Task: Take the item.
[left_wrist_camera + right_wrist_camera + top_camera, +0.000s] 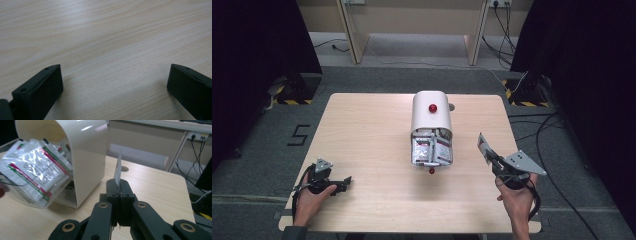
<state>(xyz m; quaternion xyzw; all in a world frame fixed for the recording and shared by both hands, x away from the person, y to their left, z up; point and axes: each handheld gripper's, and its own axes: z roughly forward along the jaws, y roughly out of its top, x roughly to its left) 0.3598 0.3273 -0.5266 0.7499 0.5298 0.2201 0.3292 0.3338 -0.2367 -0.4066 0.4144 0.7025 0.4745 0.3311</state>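
High view: the bench (pixel 372 150) carries a cream dispenser box (pixel 432 117) whose open front is full of sachets (pixel 432 150), off to the left of the right gripper (pixel 489 155). Its fingers (pixel 125 191) are clamped shut on one sachet (pixel 118 170), lifted clear of the box, so the pick looks done and the placing remains. The left gripper (pixel 343 182) rests on the bench, fingers (pixel 40 92) wide apart and empty.
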